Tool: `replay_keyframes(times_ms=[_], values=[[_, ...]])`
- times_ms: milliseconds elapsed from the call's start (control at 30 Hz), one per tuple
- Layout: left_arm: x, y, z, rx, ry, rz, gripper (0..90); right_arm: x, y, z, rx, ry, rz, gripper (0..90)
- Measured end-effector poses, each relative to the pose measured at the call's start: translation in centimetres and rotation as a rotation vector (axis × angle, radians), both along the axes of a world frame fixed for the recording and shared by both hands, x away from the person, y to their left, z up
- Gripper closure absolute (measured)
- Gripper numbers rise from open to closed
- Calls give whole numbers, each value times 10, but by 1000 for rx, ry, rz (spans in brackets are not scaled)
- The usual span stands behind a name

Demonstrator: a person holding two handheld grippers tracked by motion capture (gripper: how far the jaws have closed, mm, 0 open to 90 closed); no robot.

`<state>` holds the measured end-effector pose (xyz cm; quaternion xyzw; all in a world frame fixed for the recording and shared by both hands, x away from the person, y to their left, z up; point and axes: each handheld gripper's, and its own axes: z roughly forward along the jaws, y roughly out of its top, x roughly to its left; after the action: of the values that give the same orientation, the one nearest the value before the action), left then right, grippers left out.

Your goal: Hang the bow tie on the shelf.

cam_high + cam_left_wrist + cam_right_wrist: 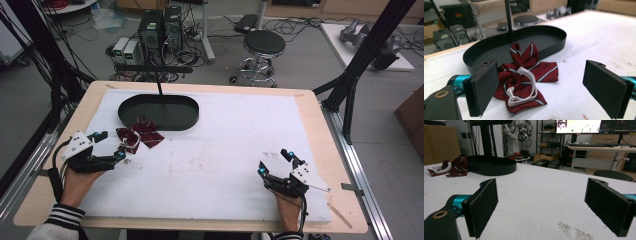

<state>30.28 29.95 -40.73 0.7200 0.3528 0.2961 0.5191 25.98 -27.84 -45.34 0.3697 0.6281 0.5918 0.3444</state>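
Bow tie (524, 75) against tray (549, 47) rim

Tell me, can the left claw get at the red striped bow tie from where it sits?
Probably yes. The left claw is open, and the bow tie lies on the white mat just ahead between its jaws, beside the black tray, with nothing in between.
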Motion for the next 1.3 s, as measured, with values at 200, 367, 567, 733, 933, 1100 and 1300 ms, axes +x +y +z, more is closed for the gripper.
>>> replay_keyframes(times_ms=[200,367,567,733,933,1100,1300], values=[[15,-11,10,92,76,-63,141,0,0,0,-1,0,1,107],[26,-20,16,178,132,-106,177,0,0,0,0,0,1,107],[39,-26,22,243,201,-110,195,0,0,0,2,1,1,107],[52,-29,24,308,295,-103,214,0,0,0,3,-1,2,107],[62,-33,25,342,355,-106,286,0,0,0,7,-1,3,107],[71,-38,24,383,414,-95,331,0,0,0,6,2,0,107],[81,-43,22,433,487,-74,374,0,-1,0,9,-6,-3,106]])
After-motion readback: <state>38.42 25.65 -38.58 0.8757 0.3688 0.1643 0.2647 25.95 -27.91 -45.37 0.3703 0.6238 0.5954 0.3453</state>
